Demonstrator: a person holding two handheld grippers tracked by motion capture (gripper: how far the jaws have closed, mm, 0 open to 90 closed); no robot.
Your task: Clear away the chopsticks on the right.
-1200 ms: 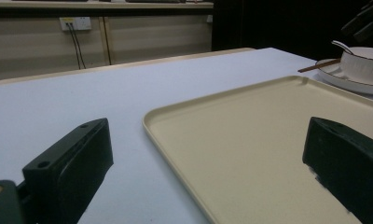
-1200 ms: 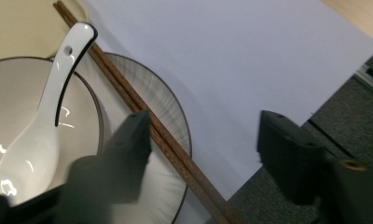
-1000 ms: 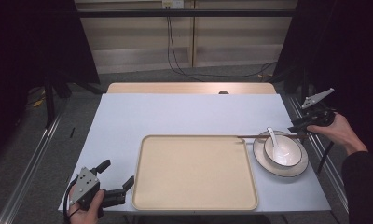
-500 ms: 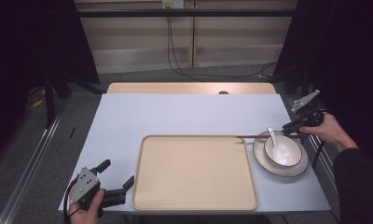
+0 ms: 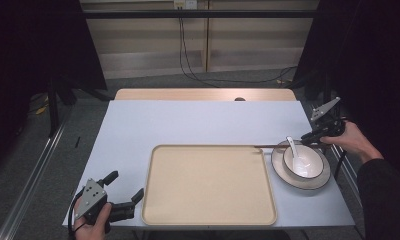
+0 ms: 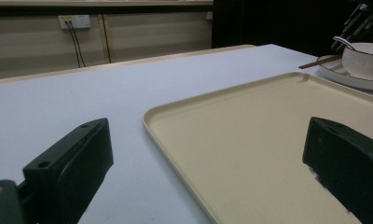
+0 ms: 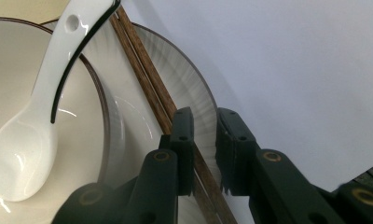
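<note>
A white bowl (image 5: 304, 162) holding a white spoon (image 5: 293, 148) stands on a white plate (image 5: 319, 183) at the table's right. Two brown chopsticks (image 5: 277, 146) lie across the plate's far rim, pointing at the beige tray (image 5: 208, 185). My right gripper (image 5: 309, 138) is down at their right end. Its jaws have just been closing and stand almost together (image 7: 204, 112). The chopsticks (image 7: 147, 84) run under the left jaw and between them, with a thin slit left at the right pad. My left gripper (image 5: 125, 185) rests open by the tray's near left corner.
The light blue table (image 5: 198, 122) has a bare stretch behind the tray. The tray's near rim (image 6: 175, 140) lies between my left jaws. Cables and a wall socket (image 5: 184, 4) are at the back. Dark floor lies left of the table.
My right hand has come slightly left and down to the chopsticks' end, and its jaws have narrowed. The left gripper, tray, bowl and spoon have stayed put.
</note>
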